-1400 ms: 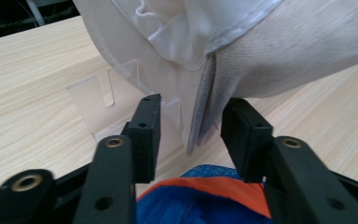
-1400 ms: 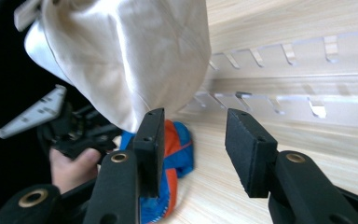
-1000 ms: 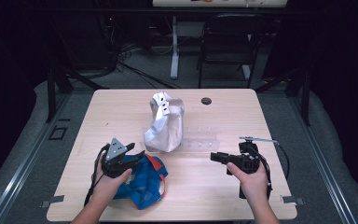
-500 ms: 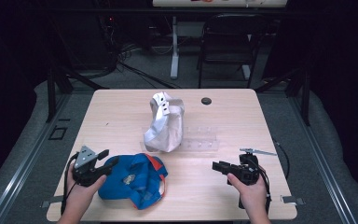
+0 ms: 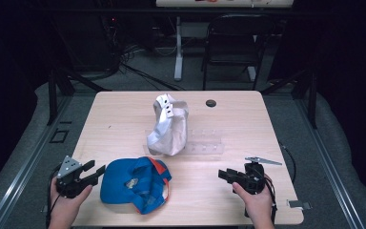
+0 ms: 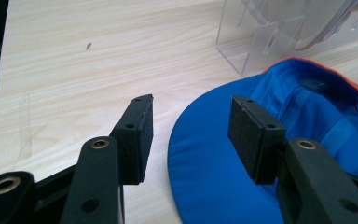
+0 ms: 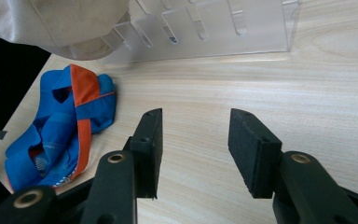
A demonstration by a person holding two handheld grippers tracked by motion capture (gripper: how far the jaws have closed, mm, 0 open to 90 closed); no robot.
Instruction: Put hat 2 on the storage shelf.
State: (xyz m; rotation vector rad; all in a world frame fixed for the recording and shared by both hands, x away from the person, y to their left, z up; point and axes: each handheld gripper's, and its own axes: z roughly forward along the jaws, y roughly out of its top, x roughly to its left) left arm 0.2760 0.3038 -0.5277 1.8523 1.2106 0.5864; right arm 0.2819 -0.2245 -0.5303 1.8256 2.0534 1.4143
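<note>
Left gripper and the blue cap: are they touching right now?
Apart. In the high view the left gripper stops short of the cap, bare table between them; in the left gripper view its jaws stand open, the brim beyond them.

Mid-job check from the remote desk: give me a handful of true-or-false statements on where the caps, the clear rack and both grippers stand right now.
1. The blue cap lies upside down on the table, near the front edge. True.
2. The left gripper is clamped on the blue cap's brim. False: its jaws are open and the brim lies just beside them, ungripped.
3. The white cap sits on the clear rack. True.
4. The right gripper holds the clear rack. False: it is open over bare wood, well short of the rack.
5. The blue cap has an orange stripe. True.
6. The white cap lies flat beside the blue one. False: it stands raised on the rack, behind the blue cap.
</note>
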